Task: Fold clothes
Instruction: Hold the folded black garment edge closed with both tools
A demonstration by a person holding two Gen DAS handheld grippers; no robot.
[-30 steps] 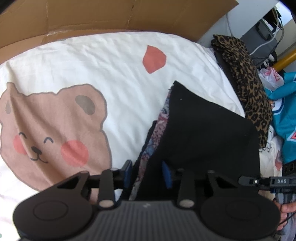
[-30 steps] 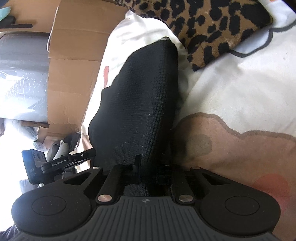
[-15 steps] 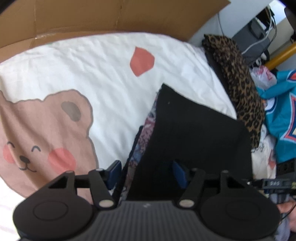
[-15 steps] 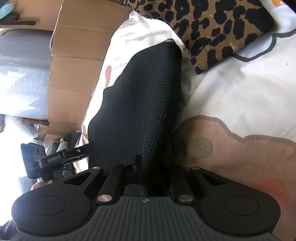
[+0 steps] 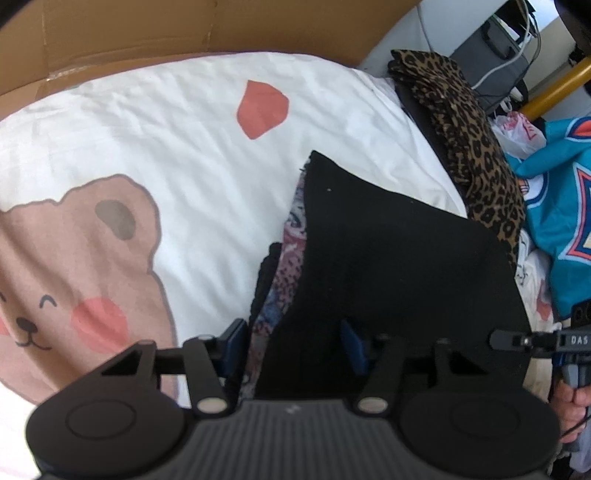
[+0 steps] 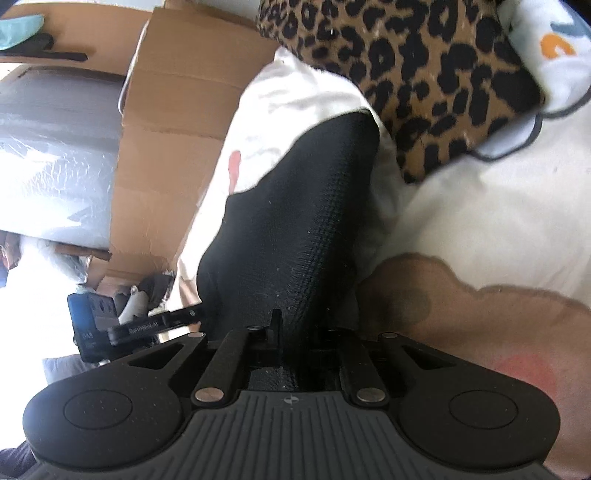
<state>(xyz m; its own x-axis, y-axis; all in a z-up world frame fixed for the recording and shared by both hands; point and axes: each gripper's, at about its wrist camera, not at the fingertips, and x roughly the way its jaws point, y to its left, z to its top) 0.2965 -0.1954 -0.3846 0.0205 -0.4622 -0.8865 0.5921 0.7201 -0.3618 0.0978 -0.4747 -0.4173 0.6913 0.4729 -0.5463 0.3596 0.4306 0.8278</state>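
A black garment (image 5: 399, 266) with a patterned inner layer (image 5: 291, 258) lies folded on the bear-print sheet (image 5: 166, 129). My left gripper (image 5: 293, 339) straddles its near left edge. The jaws are closing with the cloth between them, and the blue pads (image 5: 236, 338) stand apart from it. In the right wrist view the same black garment (image 6: 303, 221) runs away from my right gripper (image 6: 295, 332), which is shut on its near end. The other tool shows at the edge of each view, the right one (image 5: 546, 339) and the left one (image 6: 110, 325).
A folded leopard-print garment (image 5: 476, 147) (image 6: 424, 74) lies just beyond the black one. A teal jersey (image 5: 561, 221) is heaped at the right. Cardboard (image 5: 184, 29) (image 6: 166, 147) borders the far side of the sheet. A hand (image 5: 576, 402) holds the right tool.
The left jaws have spread wide off the garment's edge, then narrowed a little. The right gripper has stayed shut on the black cloth, hardly moving.
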